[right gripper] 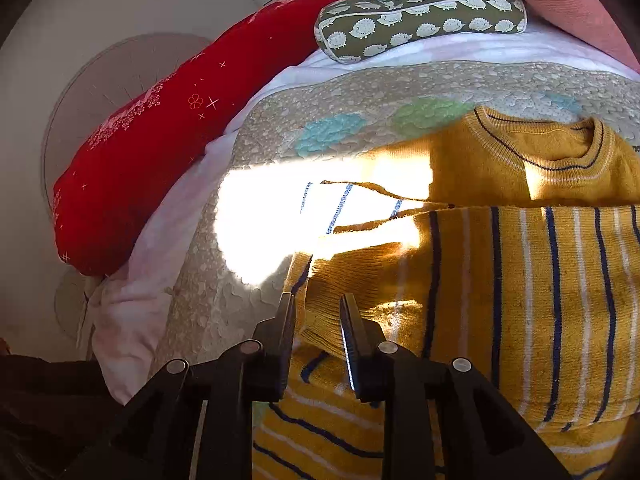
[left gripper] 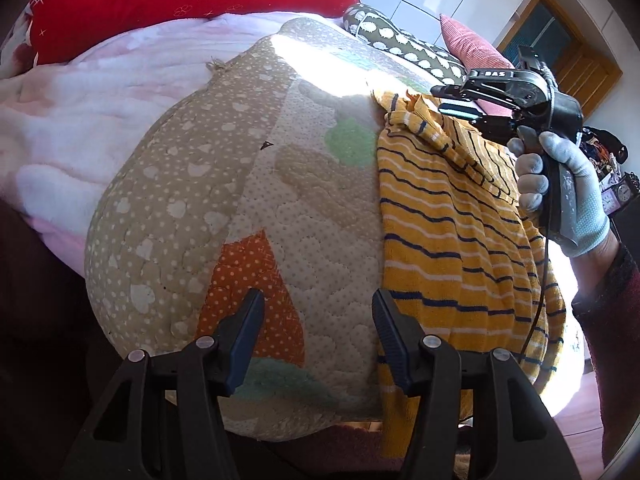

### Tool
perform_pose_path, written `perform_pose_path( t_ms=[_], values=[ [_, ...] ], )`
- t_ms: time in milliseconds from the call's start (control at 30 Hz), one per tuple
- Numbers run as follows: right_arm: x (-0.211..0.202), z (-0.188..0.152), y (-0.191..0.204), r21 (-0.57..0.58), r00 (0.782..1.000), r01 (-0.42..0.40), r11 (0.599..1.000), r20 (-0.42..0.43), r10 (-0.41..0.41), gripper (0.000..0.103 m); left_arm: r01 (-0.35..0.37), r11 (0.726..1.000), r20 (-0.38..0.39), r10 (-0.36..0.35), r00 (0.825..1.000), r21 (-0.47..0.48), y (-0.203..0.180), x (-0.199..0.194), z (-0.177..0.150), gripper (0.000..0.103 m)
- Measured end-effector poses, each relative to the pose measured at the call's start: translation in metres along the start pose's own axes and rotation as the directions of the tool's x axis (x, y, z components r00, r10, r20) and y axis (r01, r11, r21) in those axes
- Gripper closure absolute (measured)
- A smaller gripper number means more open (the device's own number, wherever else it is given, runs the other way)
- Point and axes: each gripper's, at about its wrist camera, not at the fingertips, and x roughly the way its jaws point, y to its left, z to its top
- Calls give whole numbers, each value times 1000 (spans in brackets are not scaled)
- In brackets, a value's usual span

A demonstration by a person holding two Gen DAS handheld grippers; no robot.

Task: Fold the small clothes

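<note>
A small yellow sweater [left gripper: 448,232] with navy and white stripes lies on a beige quilted mat [left gripper: 192,208], at the mat's right side. My left gripper [left gripper: 318,312] is open and empty above the mat, just left of the sweater's hem. My right gripper [right gripper: 316,312] is nearly shut on a fold of the yellow sweater [right gripper: 520,300], a sleeve or side edge pinched between its fingers; it also shows in the left wrist view [left gripper: 452,100], held in a gloved hand over the sweater's far end. The sweater's collar [right gripper: 560,136] lies beyond the fold.
The mat lies on a pink blanket [left gripper: 80,128]. A red pillow [right gripper: 160,128], a green hedgehog-print cushion [right gripper: 420,20] and a pink cushion [left gripper: 472,40] lie along the far side. A wooden door [left gripper: 568,52] is at the far right.
</note>
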Motion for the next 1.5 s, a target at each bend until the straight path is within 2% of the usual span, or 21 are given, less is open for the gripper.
perform_pose_path(
  t_ms=[100,133,167,233,367,467,567,667,767,800,867,933,1067,1100,1133,1200,1233,1333,1367,1467,1500],
  values=[
    [-41,-1,-11,4,999,-27,1000,46,27,75,15,1000,-6,-15,1000,7,-5,-1,2,48],
    [-57,-4,-19,14,998,-21,1000,63,21,72,25,1000,-4,-25,1000,11,-8,-2,5,48],
    [-73,-7,-28,30,997,-9,1000,83,7,67,34,999,1,-34,999,19,-13,-3,9,48],
    [-106,-21,-51,61,992,2,998,123,-10,62,45,998,24,-47,999,45,-24,-6,22,48],
    [-162,-58,-104,138,977,82,987,182,-107,61,44,992,74,-53,996,120,-60,-1,67,40],
    [-193,-84,-142,218,966,117,969,201,-162,60,11,985,73,-24,997,174,-92,25,108,40],
    [-216,-105,-172,298,958,107,949,223,-178,60,7,978,8,-9,1000,210,-121,71,149,40],
    [-229,-123,-189,328,955,88,940,240,-173,60,-54,971,-37,65,997,233,-139,121,182,40],
    [-235,-133,-196,323,955,102,941,234,-184,60,-56,976,-103,79,992,209,-146,161,203,41],
    [-236,-135,-198,317,955,113,942,229,-191,60,-61,976,-126,89,988,211,-148,170,207,44],
    [-236,-134,-199,306,953,136,942,221,-209,60,-79,971,-168,119,979,225,-154,183,209,89],
    [-237,-130,-199,298,949,153,942,223,-224,60,-76,977,-184,114,976,201,-150,183,210,90],
    [-241,-120,-197,281,944,144,949,248,-217,60,-98,978,-153,127,980,186,-138,166,213,92],
    [-240,-116,-194,271,943,140,952,257,-212,60,-119,976,-143,146,979,183,-134,164,214,93],
    [-239,-110,-190,261,942,137,956,265,-207,60,-159,968,-126,186,975,195,-133,163,214,99],
    [-233,-97,-185,246,941,126,961,278,-194,60,-273,933,-74,297,952,233,-131,167,212,103],
    [-227,-90,-182,242,942,116,963,282,-184,60,-293,925,-72,319,945,243,-129,171,211,103],
    [-201,-68,-185,249,960,55,967,253,-119,60,-258,947,-155,289,945,190,-111,191,208,103],
    [-186,-61,-189,259,968,48,965,225,-109,60,-247,953,-157,274,949,174,-107,192,207,103],
    [-148,-53,-213,331,980,114,937,119,-161,60,-214,963,-135,238,962,166,-104,179,202,103],
    [-145,-54,-220,353,981,96,931,127,-150,60,-203,965,-129,225,966,165,-103,171,200,103]
  ],
)
